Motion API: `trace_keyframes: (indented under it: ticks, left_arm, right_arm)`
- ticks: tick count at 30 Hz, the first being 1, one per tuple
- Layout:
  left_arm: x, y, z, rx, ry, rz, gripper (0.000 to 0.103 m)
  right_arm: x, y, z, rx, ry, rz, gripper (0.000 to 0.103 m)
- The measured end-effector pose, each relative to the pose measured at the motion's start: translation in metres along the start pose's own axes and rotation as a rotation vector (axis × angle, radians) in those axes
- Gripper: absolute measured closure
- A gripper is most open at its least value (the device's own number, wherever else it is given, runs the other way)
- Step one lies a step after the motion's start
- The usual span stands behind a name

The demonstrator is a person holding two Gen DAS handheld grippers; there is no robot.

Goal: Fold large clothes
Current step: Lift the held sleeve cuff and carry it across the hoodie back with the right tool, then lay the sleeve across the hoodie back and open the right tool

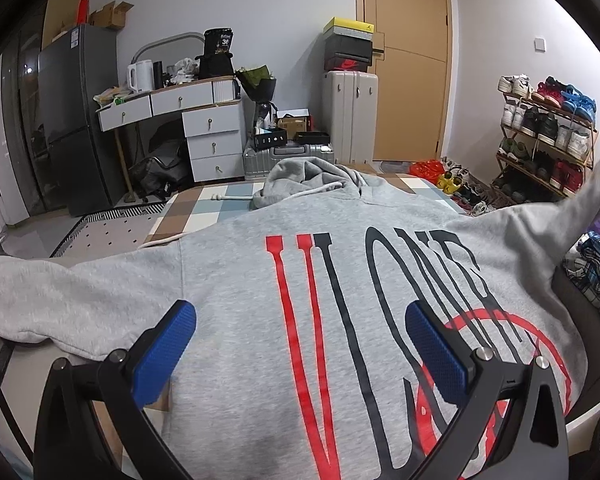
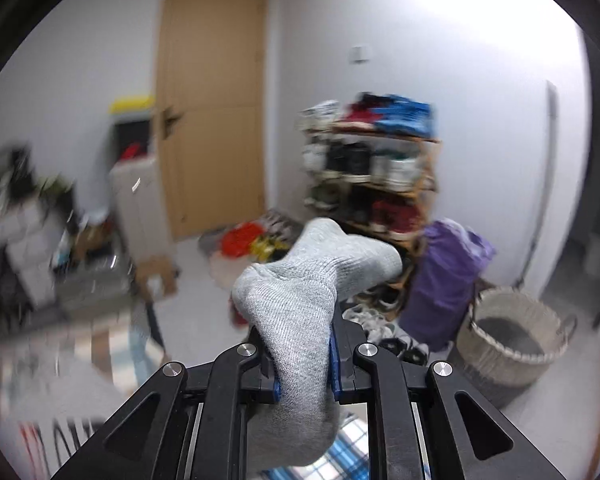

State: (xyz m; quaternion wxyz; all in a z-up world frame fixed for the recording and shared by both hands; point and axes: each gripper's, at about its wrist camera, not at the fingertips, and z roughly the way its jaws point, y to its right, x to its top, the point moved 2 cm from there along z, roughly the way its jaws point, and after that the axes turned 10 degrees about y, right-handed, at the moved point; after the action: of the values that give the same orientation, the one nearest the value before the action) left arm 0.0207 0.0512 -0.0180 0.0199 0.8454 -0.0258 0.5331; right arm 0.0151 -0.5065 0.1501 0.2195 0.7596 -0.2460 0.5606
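Note:
A grey hoodie [image 1: 260, 272] with red and black lettering lies spread flat on a checked bed cover [image 1: 220, 200], its hood [image 1: 300, 180] at the far end. My left gripper [image 1: 300, 344] hovers open just above the chest print, blue pads wide apart with nothing between them. The hoodie's right sleeve [image 1: 580, 200] rises off the bed toward the upper right. In the right wrist view my right gripper [image 2: 304, 344] is shut on the ribbed grey sleeve cuff [image 2: 312, 276], which bulges out above the blue pads and hangs down below them.
Beyond the bed stand a dark fridge [image 1: 72, 120], a white desk with drawers [image 1: 188, 120], suitcases [image 1: 348, 116] and a wooden door [image 1: 408, 60]. A shoe rack [image 1: 548, 136] is at the right. A woven basket [image 2: 508, 336] and purple bag [image 2: 444, 272] sit on the floor.

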Motion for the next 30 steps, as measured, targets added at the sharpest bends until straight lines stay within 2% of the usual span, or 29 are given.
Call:
trace_keyframes:
  ticks: [2,5,9,11,13,14,16,18,20,22,24,26,28,30]
  left_arm:
    - [0.000,-0.001,0.000,-0.007,-0.002,-0.001,0.001]
    - [0.000,0.002,0.001,-0.015,-0.005,0.001,0.001]
    - [-0.003,0.005,0.003,-0.012,-0.014,0.008,0.001]
    - [-0.006,0.005,0.005,-0.005,-0.019,0.018,0.001]
    - [-0.008,0.005,0.007,0.001,-0.027,0.028,0.001]
    - [-0.008,0.006,0.008,0.004,-0.031,0.031,0.001]
    - [-0.009,0.005,0.009,0.007,-0.038,0.034,0.001]
    - [-0.010,0.005,0.008,0.010,-0.040,0.033,0.001]
    - [-0.010,0.005,0.008,0.009,-0.043,0.033,0.001]
    - [-0.010,0.006,0.009,0.010,-0.046,0.039,0.001]
    - [-0.011,0.006,0.009,0.005,-0.051,0.043,0.001]
    - [-0.011,0.007,0.009,-0.001,-0.056,0.045,0.001]
    - [-0.011,0.008,0.008,-0.005,-0.056,0.047,0.001]
    - [-0.011,0.009,0.007,-0.010,-0.056,0.051,0.001]
  right_arm:
    - [-0.023,-0.026,-0.012,0.101,-0.018,-0.097,0.087]
    - [-0.071,-0.067,-0.044,0.309,-0.024,-0.211,0.087]
    - [-0.162,-0.130,-0.089,0.527,-0.078,-0.378,0.087]
    - [-0.205,-0.157,-0.103,0.585,-0.123,-0.474,0.087]
    - [-0.255,-0.184,-0.109,0.612,-0.189,-0.582,0.087]
    - [-0.269,-0.188,-0.105,0.619,-0.229,-0.605,0.087]
    - [-0.298,-0.193,-0.095,0.629,-0.337,-0.605,0.086]
    - [-0.317,-0.190,-0.086,0.661,-0.441,-0.555,0.079]
    - [-0.322,-0.185,-0.089,0.670,-0.459,-0.562,0.062]
    - [-0.318,-0.174,-0.098,0.698,-0.456,-0.529,0.051]
    - [-0.301,-0.158,-0.102,0.717,-0.444,-0.458,0.042]
    - [-0.275,-0.141,-0.101,0.714,-0.399,-0.380,0.022]
    - [-0.248,-0.117,-0.100,0.689,-0.319,-0.312,0.015]
    - [-0.231,-0.099,-0.098,0.664,-0.269,-0.280,0.015]
